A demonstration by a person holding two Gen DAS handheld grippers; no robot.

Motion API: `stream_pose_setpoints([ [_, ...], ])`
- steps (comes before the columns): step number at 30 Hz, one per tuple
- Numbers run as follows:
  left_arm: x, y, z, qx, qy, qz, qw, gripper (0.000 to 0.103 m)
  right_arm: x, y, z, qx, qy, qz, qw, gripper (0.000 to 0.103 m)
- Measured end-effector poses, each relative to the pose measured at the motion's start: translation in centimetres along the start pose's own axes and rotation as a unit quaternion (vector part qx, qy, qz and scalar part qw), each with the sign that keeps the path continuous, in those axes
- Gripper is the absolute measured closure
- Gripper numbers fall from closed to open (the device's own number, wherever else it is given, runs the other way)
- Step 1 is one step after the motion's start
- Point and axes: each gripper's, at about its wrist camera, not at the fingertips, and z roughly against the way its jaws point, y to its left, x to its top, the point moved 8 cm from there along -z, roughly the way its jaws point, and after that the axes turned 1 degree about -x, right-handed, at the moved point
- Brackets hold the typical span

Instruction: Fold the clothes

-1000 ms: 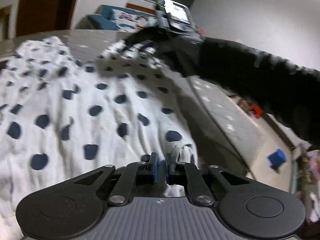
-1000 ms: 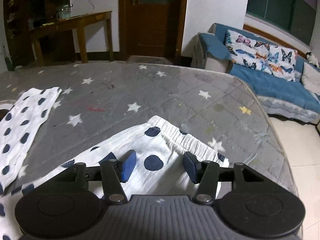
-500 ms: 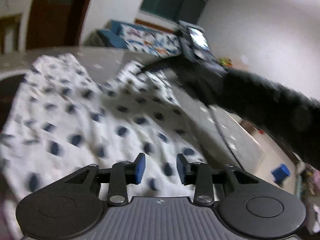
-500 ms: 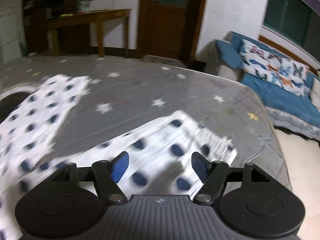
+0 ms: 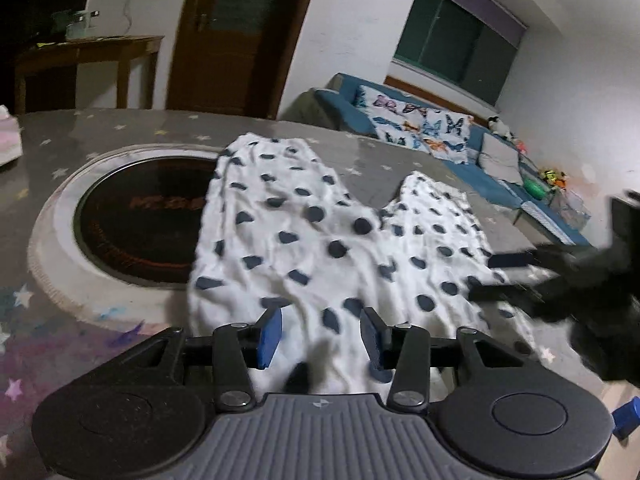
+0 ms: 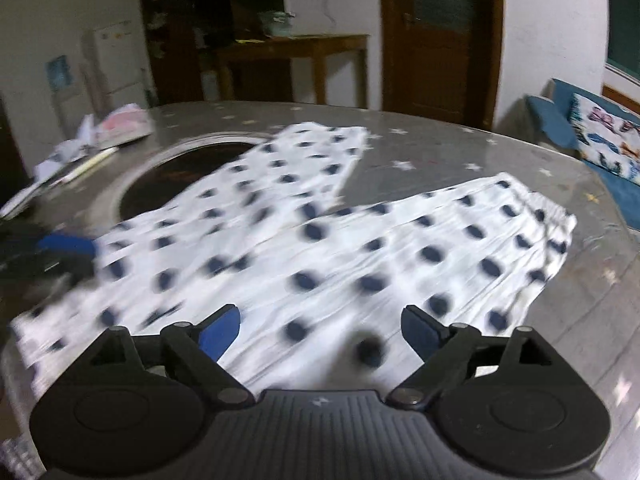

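Note:
White trousers with dark blue dots (image 5: 320, 232) lie spread on the grey starred table (image 5: 60, 148), both legs reaching away. My left gripper (image 5: 320, 338) hovers over their near edge. Its jaws are opening, and the cloth lies under them without being pinched. My right gripper (image 6: 322, 330) hangs over the same trousers (image 6: 360, 248) with jaws wide and still opening, and nothing is pressed between the pads. The right gripper (image 5: 508, 276) also appears, blurred, at the right of the left wrist view. The left gripper's blue pad (image 6: 68, 246) shows at the left edge of the right wrist view.
A round dark hob (image 5: 140, 216) is set into the table, and one trouser leg partly covers it. Papers and a pink item (image 6: 116, 128) lie at the far left. The table edge runs along the right, with a blue sofa (image 5: 420, 132) beyond it.
The left jaws went from shut to apart, and the right jaws spread wider. Both grippers pulled back from the cloth, so more of the trousers now shows.

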Motion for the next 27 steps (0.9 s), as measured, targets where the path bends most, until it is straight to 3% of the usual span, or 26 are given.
stream_pose_setpoints([
  [5,-1.2,1.4,0.4,0.021,0.004,0.003,0.9998,0.071,-3.5,3.0,2.0,0.016,-0.010,0.013,1.000,0.008],
  [12,-2.5,3.1,0.9,0.055,0.004,-0.009,0.9984,0.077,-7.4,4.1,3.6,-0.009,-0.027,0.034,0.999,0.000],
  [18,-1.9,3.0,1.8,0.069,-0.008,-0.014,0.9975,0.074,-7.5,4.0,3.6,-0.017,-0.037,0.021,0.999,0.000],
  [22,-1.1,1.7,2.7,0.062,-0.026,-0.021,0.9975,0.059,-7.6,4.0,3.6,-0.019,-0.040,0.023,0.999,0.000],
  [27,-1.6,1.5,1.7,0.069,-0.012,-0.030,0.9971,0.057,-7.4,3.9,3.8,-0.009,-0.033,0.013,0.999,0.000],
])
